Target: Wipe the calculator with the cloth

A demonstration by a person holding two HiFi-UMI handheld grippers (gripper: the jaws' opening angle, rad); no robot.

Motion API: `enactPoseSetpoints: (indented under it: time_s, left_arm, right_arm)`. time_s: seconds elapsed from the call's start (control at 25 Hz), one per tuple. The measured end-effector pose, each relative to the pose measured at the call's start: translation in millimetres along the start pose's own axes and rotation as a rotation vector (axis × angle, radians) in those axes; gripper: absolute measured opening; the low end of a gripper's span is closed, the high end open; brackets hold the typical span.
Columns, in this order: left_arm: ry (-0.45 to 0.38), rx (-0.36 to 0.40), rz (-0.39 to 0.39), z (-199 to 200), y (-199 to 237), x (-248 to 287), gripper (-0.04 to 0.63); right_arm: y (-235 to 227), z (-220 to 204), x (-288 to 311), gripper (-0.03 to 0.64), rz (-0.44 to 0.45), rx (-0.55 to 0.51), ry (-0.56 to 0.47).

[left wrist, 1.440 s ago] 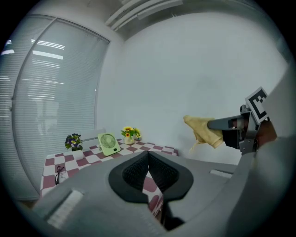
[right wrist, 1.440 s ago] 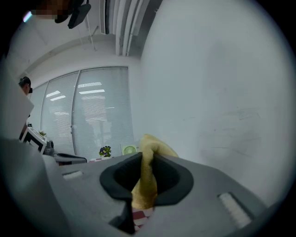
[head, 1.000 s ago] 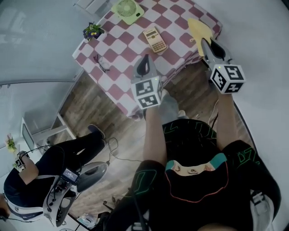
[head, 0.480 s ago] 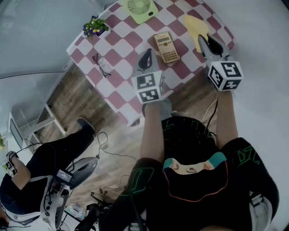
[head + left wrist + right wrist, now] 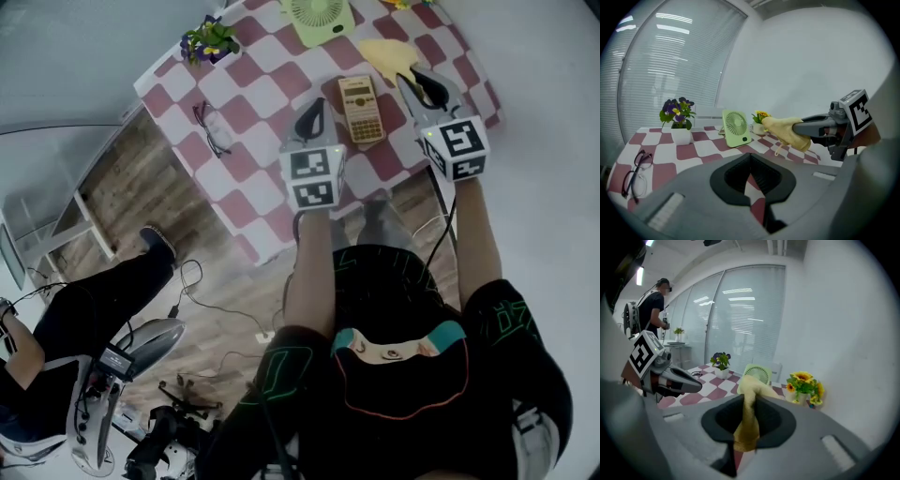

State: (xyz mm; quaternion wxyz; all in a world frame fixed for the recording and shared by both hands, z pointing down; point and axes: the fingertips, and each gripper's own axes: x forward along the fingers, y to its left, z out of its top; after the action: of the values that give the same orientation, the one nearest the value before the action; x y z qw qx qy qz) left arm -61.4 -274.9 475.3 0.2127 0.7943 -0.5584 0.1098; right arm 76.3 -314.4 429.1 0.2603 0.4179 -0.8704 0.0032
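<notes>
Above the table (image 5: 246,105) with potted flowers (image 5: 209,42), right tongs (image 5: 415,81) pinch cloth (image 5: 386,53).

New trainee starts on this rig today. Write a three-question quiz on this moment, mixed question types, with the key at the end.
1. True or false: the right gripper is shut on the cloth.
2. Multiple choice: in the head view, what lies on the table between the two grippers? A fan; B calculator; C glasses.
3. Fill in: the left gripper, jaws together, holds ____.

Key: 1 true; 2 B; 3 nothing.
</notes>
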Motion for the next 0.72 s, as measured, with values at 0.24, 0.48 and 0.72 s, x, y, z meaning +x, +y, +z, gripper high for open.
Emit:
enactPoseSetpoints:
  time_s: [0.24, 0.48, 0.72]
  left_arm:
    - [0.01, 0.007, 0.08, 3, 17, -3, 0.009]
    - [0.014, 0.005, 0.124, 9, 14, -6, 0.009]
    - [0.04, -0.015, 0.132, -10, 8, 1, 0.011]
  right_arm:
    - [28, -13, 34, 0.066, 0.238, -0.183, 0.047]
    - [47, -30, 56, 0.066, 0.397, -0.406, 0.132]
    - [68, -58, 77, 0.066, 0.489, -0.507, 0.181]
